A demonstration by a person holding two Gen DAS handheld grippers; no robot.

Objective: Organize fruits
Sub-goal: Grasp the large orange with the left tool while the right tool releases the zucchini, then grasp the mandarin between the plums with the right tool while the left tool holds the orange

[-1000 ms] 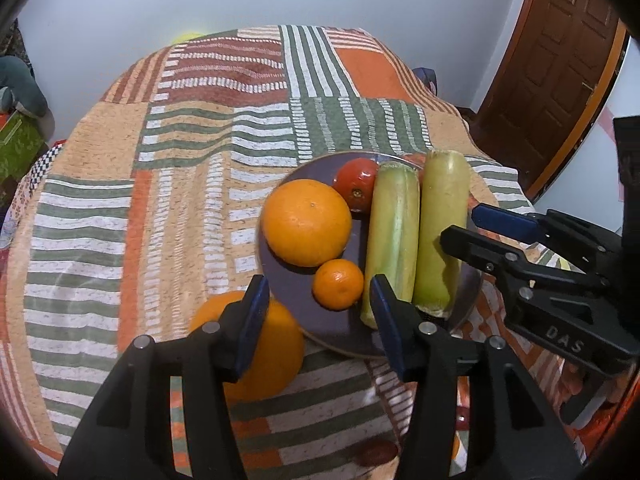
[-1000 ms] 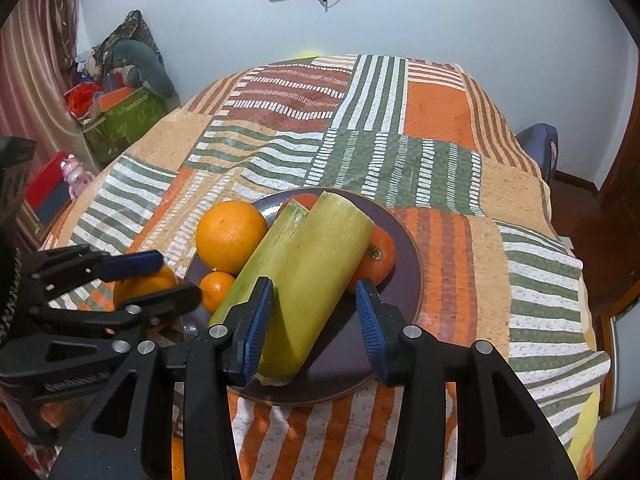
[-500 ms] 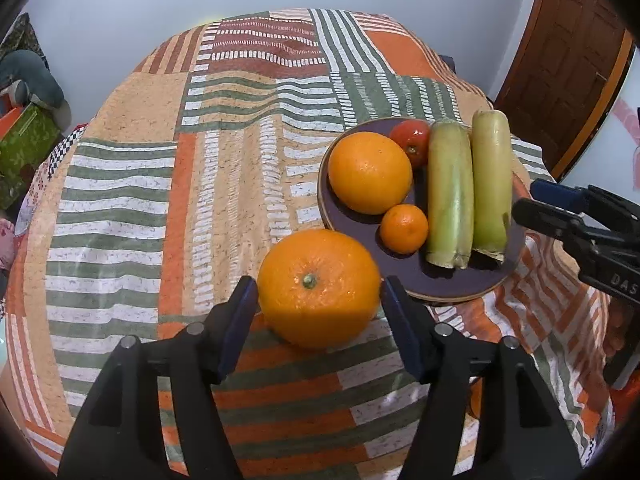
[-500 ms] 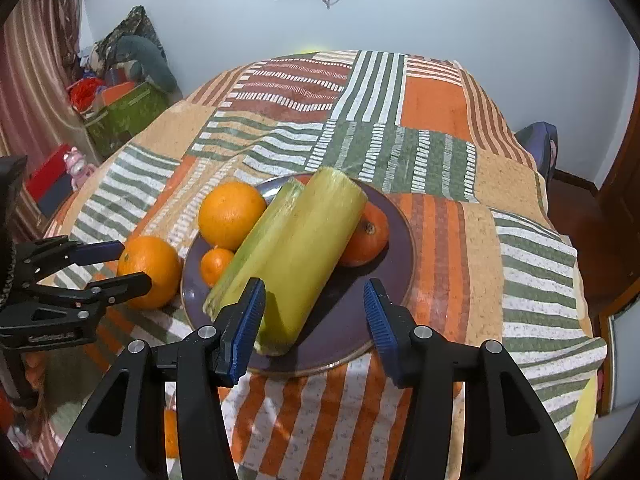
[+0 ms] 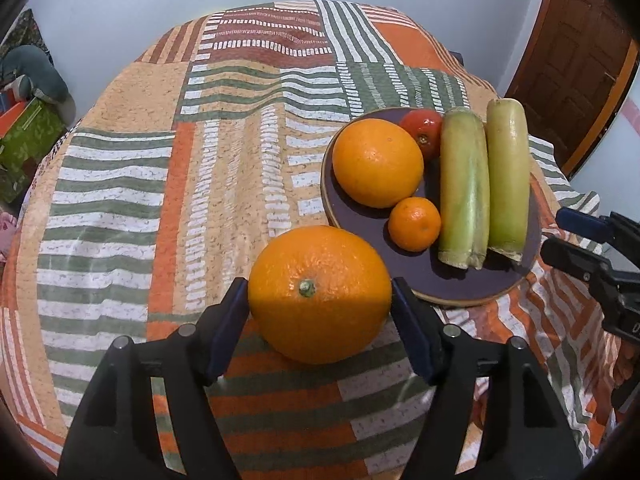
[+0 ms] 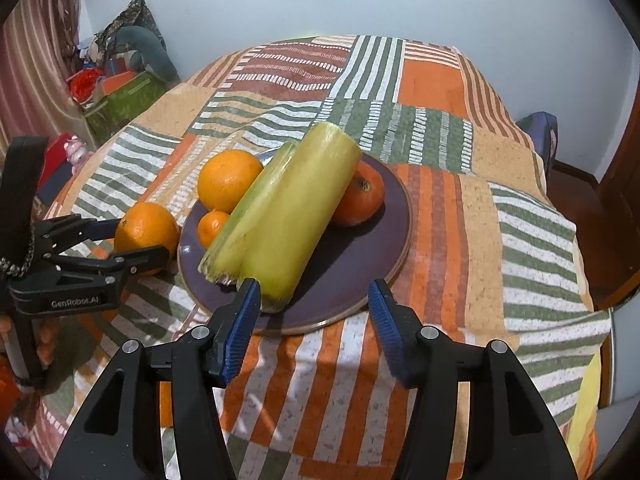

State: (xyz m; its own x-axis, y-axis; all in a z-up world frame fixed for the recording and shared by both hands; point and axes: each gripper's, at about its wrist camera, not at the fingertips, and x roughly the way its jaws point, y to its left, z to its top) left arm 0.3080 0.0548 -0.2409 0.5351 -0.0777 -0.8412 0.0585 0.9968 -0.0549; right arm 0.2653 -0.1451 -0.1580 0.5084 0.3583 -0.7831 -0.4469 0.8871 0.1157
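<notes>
A large orange (image 5: 319, 294) lies on the patchwork cloth just left of the dark plate (image 5: 472, 288). My left gripper (image 5: 320, 316) is open with its blue pads on either side of this orange, barely apart from it; it also shows in the right wrist view (image 6: 146, 232). The plate holds another large orange (image 5: 378, 162), a small mandarin (image 5: 414, 224), a red tomato (image 5: 422, 132) and two yellow-green stalk pieces (image 5: 464, 188). My right gripper (image 6: 314, 316) is open and empty over the plate's near rim (image 6: 320, 322).
The round table is covered by a striped patchwork cloth (image 5: 200, 160). A green box (image 6: 120, 100) and clutter stand on the floor to the left. A wooden door (image 5: 572, 60) is at the right. A chair (image 6: 540, 132) stands behind the table.
My left gripper swung left from the plate to the loose orange and now straddles it closely. My right gripper backed off from the stalks to the plate's near rim and opened wider.
</notes>
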